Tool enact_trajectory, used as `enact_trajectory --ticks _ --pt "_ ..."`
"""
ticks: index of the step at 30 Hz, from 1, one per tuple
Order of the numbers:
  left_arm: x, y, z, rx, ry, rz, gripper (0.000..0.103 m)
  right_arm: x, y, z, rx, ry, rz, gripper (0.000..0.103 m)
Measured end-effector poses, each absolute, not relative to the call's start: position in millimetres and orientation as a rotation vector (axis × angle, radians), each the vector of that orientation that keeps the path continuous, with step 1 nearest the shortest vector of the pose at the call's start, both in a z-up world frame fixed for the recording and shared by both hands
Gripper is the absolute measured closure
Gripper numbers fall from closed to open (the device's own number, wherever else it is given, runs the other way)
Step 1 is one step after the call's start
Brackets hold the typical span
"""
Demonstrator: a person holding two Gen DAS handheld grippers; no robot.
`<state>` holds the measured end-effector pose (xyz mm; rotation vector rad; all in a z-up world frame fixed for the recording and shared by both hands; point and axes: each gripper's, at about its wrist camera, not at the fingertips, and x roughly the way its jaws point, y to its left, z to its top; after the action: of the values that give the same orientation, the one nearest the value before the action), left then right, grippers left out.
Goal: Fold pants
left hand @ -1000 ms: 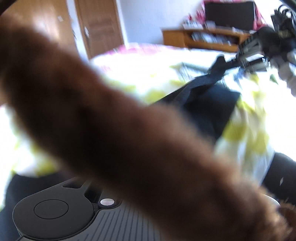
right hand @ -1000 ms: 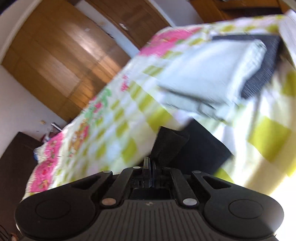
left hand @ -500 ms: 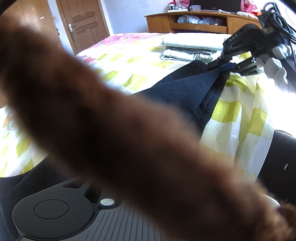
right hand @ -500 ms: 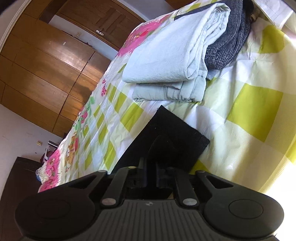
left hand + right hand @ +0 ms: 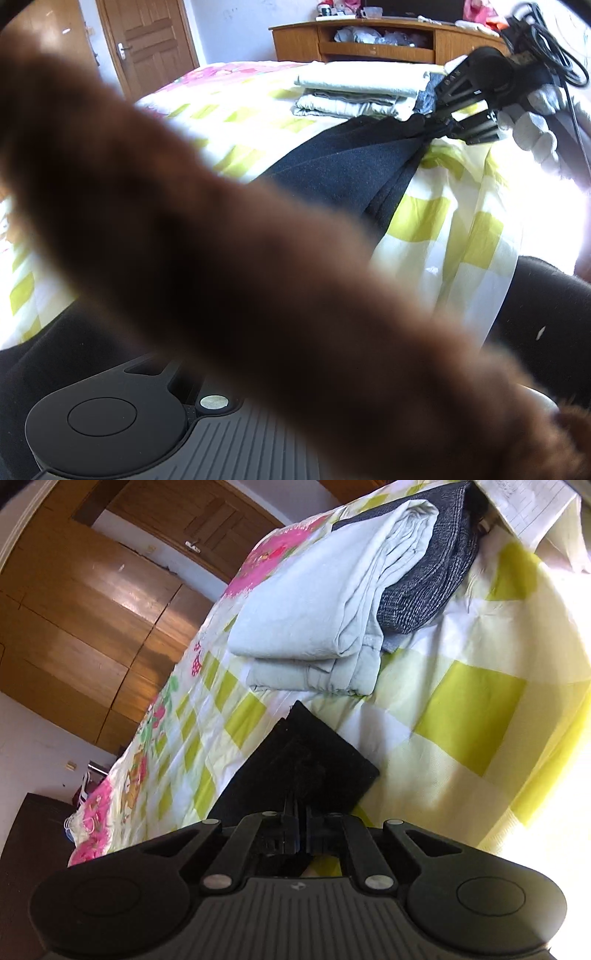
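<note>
R gripper jaws pinched tight on dark pants, lower centre; L gripper's state can't tell, fuzzy brown blur covers it.

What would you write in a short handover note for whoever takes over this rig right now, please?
Right gripper: shut on the dark pants at one end, near the pile of folded laundry.
Left gripper: its fingers are hidden behind a blurred brown furry sleeve; state unknown.
The pants lie stretched across the yellow-checked bedspread, already doubled into layers at the held end.
Done: other clothes folded and stacked.
Left: probably finish folding these pants and add them to the pile. Check the left grip first.
</note>
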<state>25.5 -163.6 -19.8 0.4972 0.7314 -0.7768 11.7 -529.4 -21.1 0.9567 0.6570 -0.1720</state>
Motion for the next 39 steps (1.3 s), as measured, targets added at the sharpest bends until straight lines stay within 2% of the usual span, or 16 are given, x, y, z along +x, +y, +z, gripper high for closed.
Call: enact_trajectory --ticks 8,14,19,21,25,30,34,39 --pt "22.1 -165.5 -6.1 0.482 0.689 -0.798 0.084 8.4 -526.1 18.0 0.89 0.544 -0.129 0.083" --pt "21.2 -169.5 -12.8 0.499 0.709 -0.814 0.083 11.0 -538.5 -13.0 0.928 0.637 -0.2 0.083" --pt "21.8 -167.8 -22.8 0.5 0.749 -0.817 0.083 12.9 -537.4 -18.0 0.915 0.677 -0.218 0.083" --pt "22.0 -166.7 -22.2 0.495 0.749 -0.819 0.083 10.3 -539.3 -17.0 0.92 0.673 -0.218 0.077" --pt "21.8 -161.6 -17.9 0.485 0.736 -0.818 0.083 -4.4 -540.5 -7.7 0.916 0.669 -0.224 0.073" --pt "23.0 -152.4 -14.7 0.463 0.731 -0.8 0.083 -20.0 -544.9 -15.2 0.987 0.671 -0.232 0.061" --pt "21.6 -151.3 -15.5 0.461 0.735 -0.795 0.083 -13.0 -538.3 -20.6 1.017 0.674 -0.226 0.059" --pt "20.0 -151.1 -16.1 0.469 0.737 -0.799 0.083 -8.6 -523.4 -8.3 0.907 0.667 -0.268 0.059"
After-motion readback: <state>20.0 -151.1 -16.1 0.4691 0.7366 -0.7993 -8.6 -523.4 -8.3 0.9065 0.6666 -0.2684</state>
